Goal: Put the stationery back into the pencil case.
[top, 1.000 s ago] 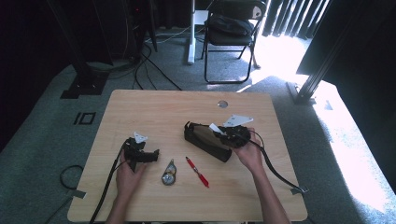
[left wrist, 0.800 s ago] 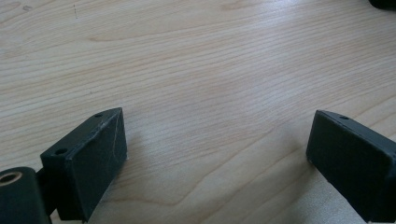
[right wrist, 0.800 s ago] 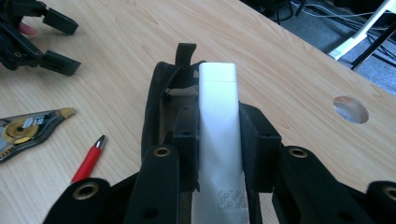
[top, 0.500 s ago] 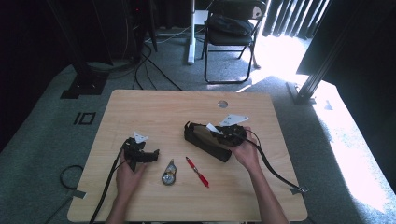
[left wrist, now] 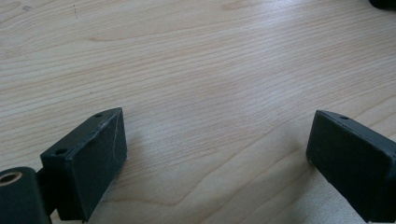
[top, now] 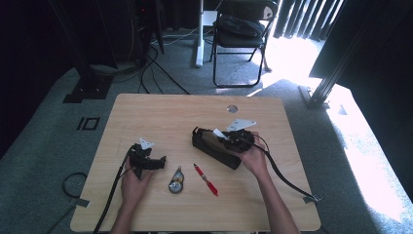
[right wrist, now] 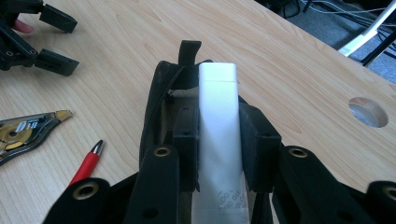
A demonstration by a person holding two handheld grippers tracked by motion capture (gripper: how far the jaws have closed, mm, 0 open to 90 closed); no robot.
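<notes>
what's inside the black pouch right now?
The right claw holds a white stick-shaped item over the open black pouch. Its far end sits at the pouch mouth; the pouch interior below is covered by the item and claw.

Red pen (top: 206, 179) and correction tape dispenser (top: 176, 181) lying apart on wooden worktop (top: 160, 117); black folding chair (top: 241, 29) behind, cables on carpet.

**Pale wooden table and what lies on it**

A light wood table (top: 160, 117) with rounded corners stands on grey carpet; a round cable hole (top: 232, 108) sits near its far edge. A black pencil case (top: 214, 148) lies nearer the person than that hole. A red pen (top: 206, 179) lies near the case on the person's side, and a correction tape dispenser (top: 176, 181) lies just left of the pen.
</notes>
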